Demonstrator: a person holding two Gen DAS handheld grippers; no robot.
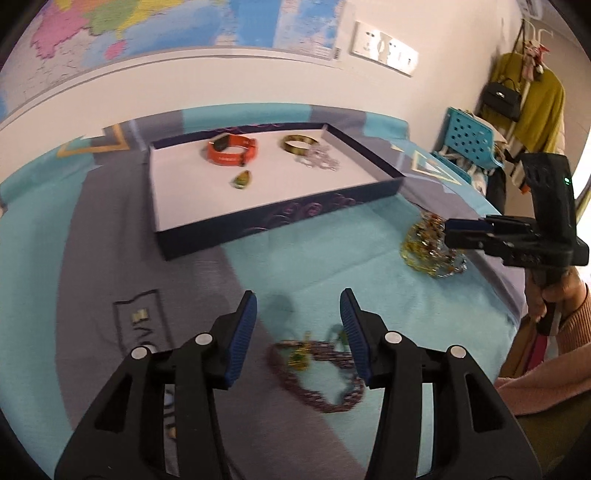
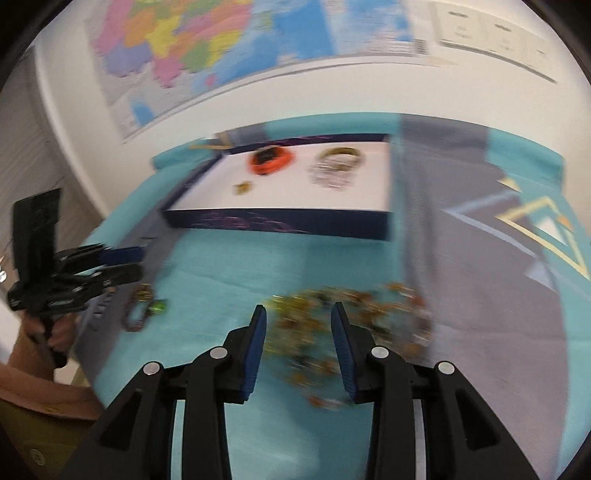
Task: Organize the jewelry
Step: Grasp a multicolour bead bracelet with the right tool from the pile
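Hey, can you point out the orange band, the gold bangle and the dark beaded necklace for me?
orange band (image 1: 232, 150): left wrist view, on its front strap.
gold bangle (image 1: 300, 144): left wrist view, on its near rim.
dark beaded necklace (image 1: 295, 384): left wrist view, on its left bead strand.

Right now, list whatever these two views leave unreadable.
- Amber bead pile, right wrist view: motion blur; how many strands cannot be told.
- Purple necklace, left wrist view: blurred, its right part behind a finger.
- Map: cut off by the top edge, lettering illegible.

Open right tongs (image 2: 298, 332) hover over the blurred amber bead necklace (image 2: 354, 325).
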